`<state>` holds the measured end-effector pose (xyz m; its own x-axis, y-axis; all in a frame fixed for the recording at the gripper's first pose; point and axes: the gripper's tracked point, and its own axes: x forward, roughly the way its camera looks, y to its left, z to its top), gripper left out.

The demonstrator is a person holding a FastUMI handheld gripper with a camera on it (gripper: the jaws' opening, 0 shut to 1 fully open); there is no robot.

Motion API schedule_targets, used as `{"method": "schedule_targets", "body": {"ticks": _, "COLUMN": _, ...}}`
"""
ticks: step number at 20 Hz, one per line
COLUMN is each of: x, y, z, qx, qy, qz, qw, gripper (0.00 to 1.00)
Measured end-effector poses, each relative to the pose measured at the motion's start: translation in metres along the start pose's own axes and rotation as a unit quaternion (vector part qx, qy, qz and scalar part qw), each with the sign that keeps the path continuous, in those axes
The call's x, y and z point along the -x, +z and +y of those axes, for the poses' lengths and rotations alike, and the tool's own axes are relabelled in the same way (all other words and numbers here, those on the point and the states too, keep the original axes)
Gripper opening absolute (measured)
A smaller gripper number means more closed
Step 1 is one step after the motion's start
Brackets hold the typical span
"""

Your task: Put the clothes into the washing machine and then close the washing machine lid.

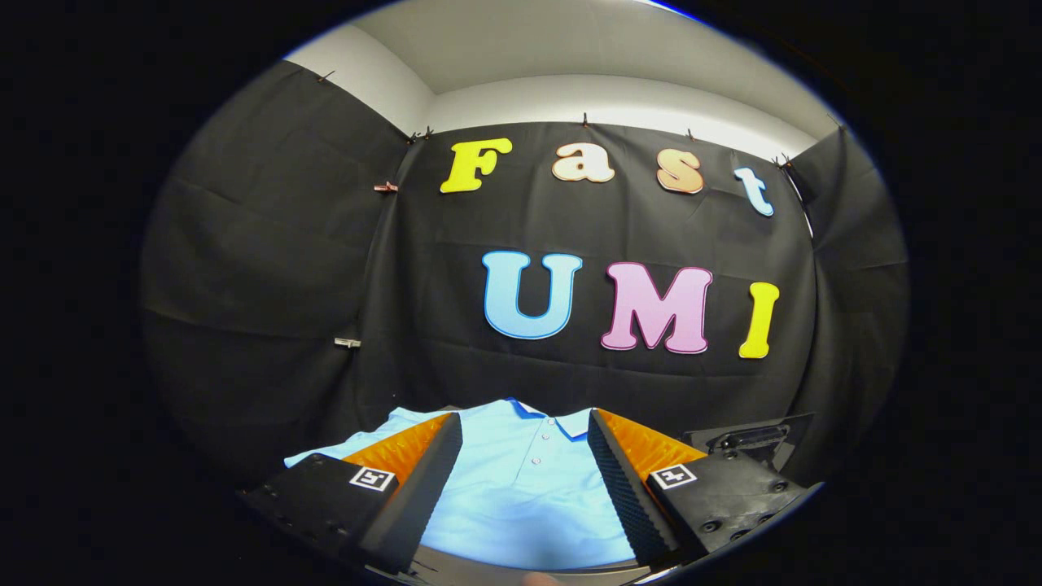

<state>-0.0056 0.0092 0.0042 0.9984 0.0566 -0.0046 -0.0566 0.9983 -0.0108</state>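
Observation:
A light blue polo shirt [521, 480] lies flat below the gripper, its collar with a darker blue trim pointing toward the back wall and its button placket running down the middle. My gripper [525, 439] hovers above it, open wide, and the shirt's chest shows between the two orange-and-black fingers [423, 456]. Neither finger touches the cloth. Just beyond the right finger, a dark lid-like part with a handle [753, 439] shows; it may belong to the washing machine.
Black cloth walls close the booth at the back and on both sides. A pale curved rim [488, 566] runs under the shirt's near edge.

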Motion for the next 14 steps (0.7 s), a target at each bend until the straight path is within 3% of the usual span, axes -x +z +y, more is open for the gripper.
{"method": "schedule_targets", "body": {"ticks": 5, "x": -0.006, "y": -0.011, "z": 0.01, "qx": -0.007, "qy": 0.028, "qz": 0.033, "qw": 0.999, "gripper": 0.98}}
{"method": "schedule_targets", "body": {"ticks": 14, "x": -0.079, "y": -0.026, "z": -0.01, "qx": -0.008, "qy": 0.001, "qz": 0.098, "qw": 0.995, "gripper": 0.98}}
